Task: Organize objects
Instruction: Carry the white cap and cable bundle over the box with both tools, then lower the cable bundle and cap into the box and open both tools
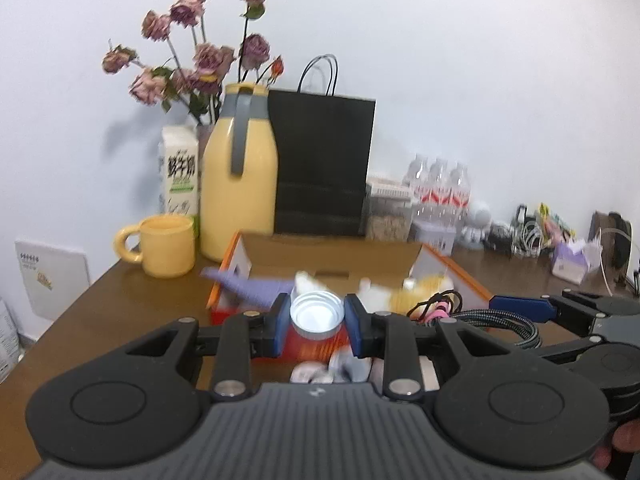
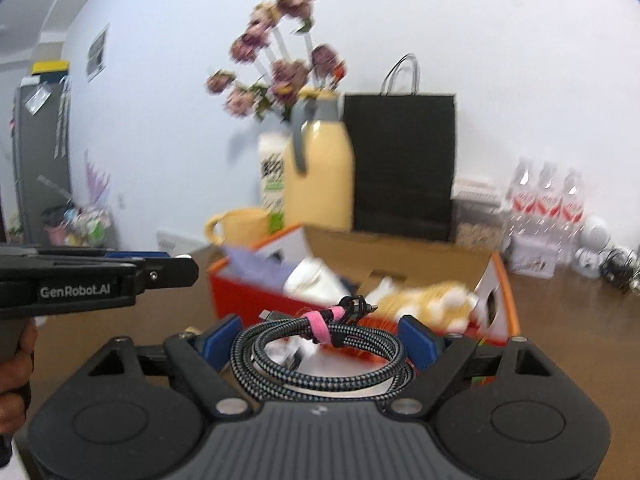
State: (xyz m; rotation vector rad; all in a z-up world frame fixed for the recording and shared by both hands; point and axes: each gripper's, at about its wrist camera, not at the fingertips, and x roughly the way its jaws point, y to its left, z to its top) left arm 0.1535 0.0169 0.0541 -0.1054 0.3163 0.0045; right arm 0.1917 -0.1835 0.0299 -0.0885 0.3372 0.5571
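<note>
left gripper (image 1: 317,322): we see blue pads clamped on a small jar with a silver lid (image 1: 317,314), held above the near edge of the box.
right gripper (image 2: 320,338): we see a coiled braided cable (image 2: 320,354) with a pink strap lying between the pads; we cannot tell whether they press on it.
box: orange cardboard box (image 2: 404,250) on the brown table (image 1: 120,300), open, with a yellow-white plush toy (image 2: 432,300) and a purple item (image 1: 248,286) inside.
behind: yellow jug (image 1: 240,184), yellow mug (image 1: 166,246), black paper bag (image 1: 322,164).
</note>
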